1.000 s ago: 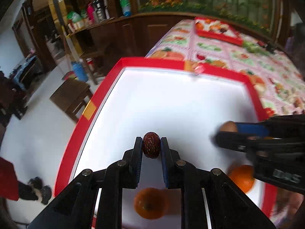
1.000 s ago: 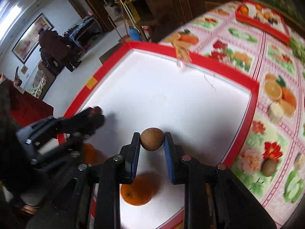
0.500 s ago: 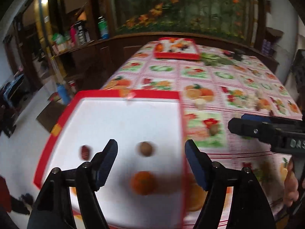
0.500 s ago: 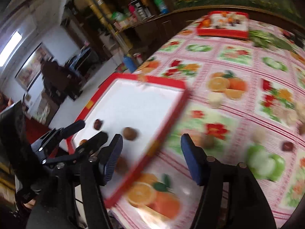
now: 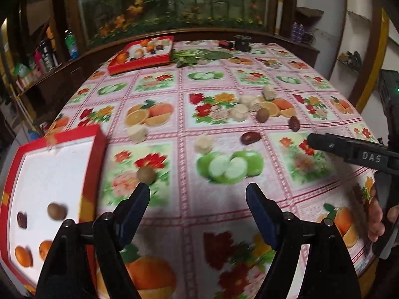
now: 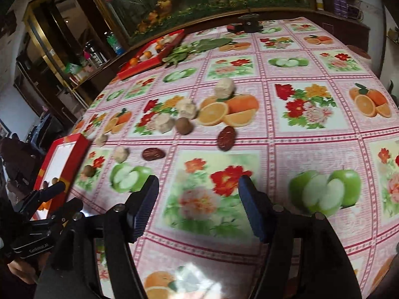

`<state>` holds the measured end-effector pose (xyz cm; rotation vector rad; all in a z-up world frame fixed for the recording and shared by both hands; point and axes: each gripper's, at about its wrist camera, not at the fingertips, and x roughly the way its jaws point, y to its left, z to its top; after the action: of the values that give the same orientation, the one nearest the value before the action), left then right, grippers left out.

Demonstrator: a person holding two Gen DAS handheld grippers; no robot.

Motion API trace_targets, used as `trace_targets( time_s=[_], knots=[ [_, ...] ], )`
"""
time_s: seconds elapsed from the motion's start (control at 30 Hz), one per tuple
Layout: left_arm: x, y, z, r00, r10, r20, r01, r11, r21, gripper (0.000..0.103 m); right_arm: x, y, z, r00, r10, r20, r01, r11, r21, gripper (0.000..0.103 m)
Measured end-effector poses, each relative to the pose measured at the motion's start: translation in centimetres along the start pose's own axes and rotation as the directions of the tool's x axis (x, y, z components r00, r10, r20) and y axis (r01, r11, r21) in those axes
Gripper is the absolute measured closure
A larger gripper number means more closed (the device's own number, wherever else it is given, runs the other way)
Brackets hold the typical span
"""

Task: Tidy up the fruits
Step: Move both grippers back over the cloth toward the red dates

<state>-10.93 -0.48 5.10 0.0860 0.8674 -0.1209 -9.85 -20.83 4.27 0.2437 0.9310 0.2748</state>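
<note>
Left hand-held gripper: two black angular plastic arms, each ending in a dark blue pad with a ribbed face; a silver round-head screw sits at each pivot, two per side. Right hand-held gripper: same build, black arms, blue ribbed pads, silver screws at the joints. Seen from the left wrist camera, the right unit's long black finger carries pale raised letters "DAS" (remainder cut off by the frame edge). From the right wrist camera, the left unit's black body bears small white lettering, too blurred to read reliably.
</note>
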Motion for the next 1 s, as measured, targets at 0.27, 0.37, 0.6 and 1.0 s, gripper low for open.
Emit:
trace_targets(
  time_s=[0.27,0.37,0.6,1.0],
  knots=[
    [2.9,-2.9,3.6,0.999,-0.043,0.008,0.041,0.993,0.113,0.024,2.5,0.2,2.1,0.998,-0.055,-0.038,0.053,0.997,-0.059,0.036],
    [4.1,-3.5,4.3,0.997,-0.077,-0.008,0.077,0.985,0.153,0.026,3.4,-0.1,2.9,0.994,-0.098,-0.046,0.095,0.992,-0.079,0.036],
    [6.2,-4.6,5.4,0.991,-0.125,-0.039,0.130,0.972,0.195,0.037,5.1,-0.9,4.2,0.987,-0.129,-0.093,0.122,0.990,-0.074,0.051],
    [8.6,-4.9,5.3,0.982,-0.160,-0.098,0.178,0.959,0.222,0.056,4.9,-0.9,4.2,0.985,-0.147,-0.085,0.140,0.986,-0.091,0.061]
  ],
)
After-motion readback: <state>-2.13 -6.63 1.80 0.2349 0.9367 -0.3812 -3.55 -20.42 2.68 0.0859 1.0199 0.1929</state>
